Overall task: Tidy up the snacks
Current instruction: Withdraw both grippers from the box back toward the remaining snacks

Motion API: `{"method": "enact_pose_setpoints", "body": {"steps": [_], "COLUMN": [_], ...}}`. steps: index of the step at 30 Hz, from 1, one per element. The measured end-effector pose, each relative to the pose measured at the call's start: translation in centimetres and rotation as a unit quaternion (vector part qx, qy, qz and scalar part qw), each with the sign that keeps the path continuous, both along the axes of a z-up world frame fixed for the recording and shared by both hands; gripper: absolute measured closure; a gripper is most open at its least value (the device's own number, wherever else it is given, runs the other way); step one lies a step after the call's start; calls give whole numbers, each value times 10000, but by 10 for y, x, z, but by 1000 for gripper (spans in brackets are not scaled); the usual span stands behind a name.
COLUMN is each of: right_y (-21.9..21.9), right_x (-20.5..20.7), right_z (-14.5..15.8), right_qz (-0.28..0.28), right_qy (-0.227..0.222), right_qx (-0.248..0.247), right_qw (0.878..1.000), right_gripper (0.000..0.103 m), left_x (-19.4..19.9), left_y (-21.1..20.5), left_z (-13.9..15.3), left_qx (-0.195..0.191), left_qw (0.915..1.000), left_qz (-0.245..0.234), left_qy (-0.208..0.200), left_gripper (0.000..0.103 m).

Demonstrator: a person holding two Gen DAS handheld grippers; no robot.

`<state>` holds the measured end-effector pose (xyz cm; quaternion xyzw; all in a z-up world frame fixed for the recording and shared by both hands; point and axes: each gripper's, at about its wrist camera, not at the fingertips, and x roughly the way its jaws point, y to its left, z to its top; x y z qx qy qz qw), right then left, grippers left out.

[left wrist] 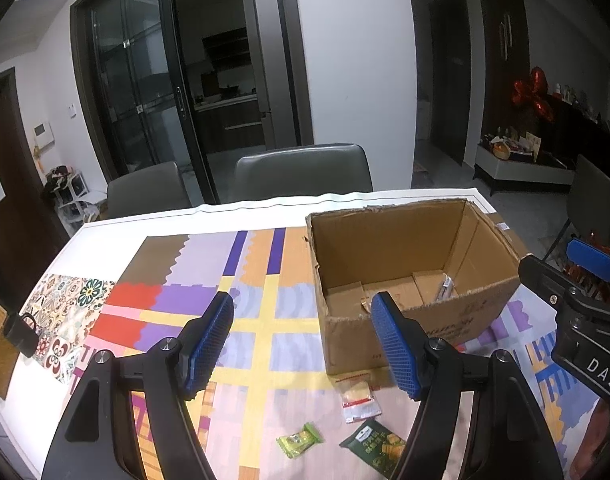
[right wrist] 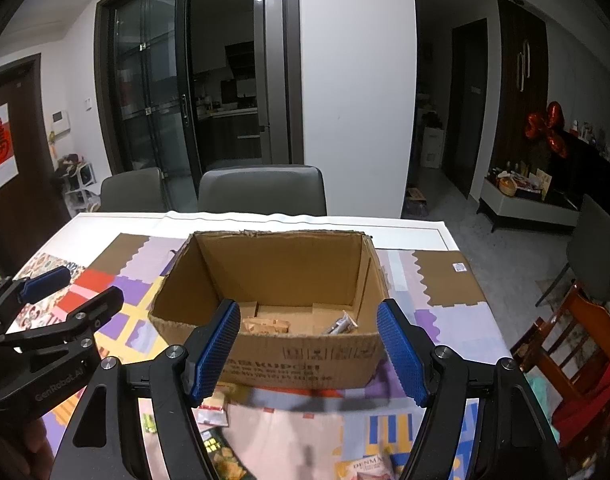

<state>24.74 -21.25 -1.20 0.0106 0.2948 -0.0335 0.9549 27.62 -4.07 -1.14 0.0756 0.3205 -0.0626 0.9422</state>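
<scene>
Two empty grippers above a table, box partly filled

Largest first: the table (left wrist: 105, 224) fills the lower frame under a patterned mat, and the box (right wrist: 273, 264) sits mid-frame holding a few snacks. Left gripper (left wrist: 305, 344) and right gripper (right wrist: 309, 344) both stand with jaws wide apart, gripping nothing. Loose packets lie at bottom centre: a dark green pack (left wrist: 375, 444), a clear sachet (left wrist: 359, 398), a light green candy (left wrist: 299, 439). Seemingly between picks; next calls for lowering onto one packet and closing
</scene>
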Motion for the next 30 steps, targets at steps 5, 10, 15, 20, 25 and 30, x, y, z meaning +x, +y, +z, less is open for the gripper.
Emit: {"method": "enact_pose_setpoints", "body": {"steps": [5,10,15,20,25,30], "right_y": [-1,-1,-5,-11,-19,-26], "right_x": [-9,-18,-27,-35,-40,-42], "right_z": [-3,-5,-8,-12,-18,-30], "right_qz": [-16,-45,-102,-164,-283,-379], "right_qy": [23,21,42,61,107,224], "right_qx": [21,6,3,-27,-42,-27], "right_qw": [10000,10000,9999,9998,9995,9990], "right_gripper": [31,31,31,31,31,31], "left_x": [-9,-16,-22,-27,-28,-28], "left_y": [2,2,-3,-9,-17,-23], "left_z": [-2,-4,-9,-14,-23,-36], "left_qx": [34,47,25,15,50,26], "left_qw": [10000,10000,10000,9999,9997,9995], "left_qz": [-6,-22,-60,-103,-152,-210], "left_qy": [-1,13,69,104,160,229], "left_gripper": [32,32,32,32,32,32]}}
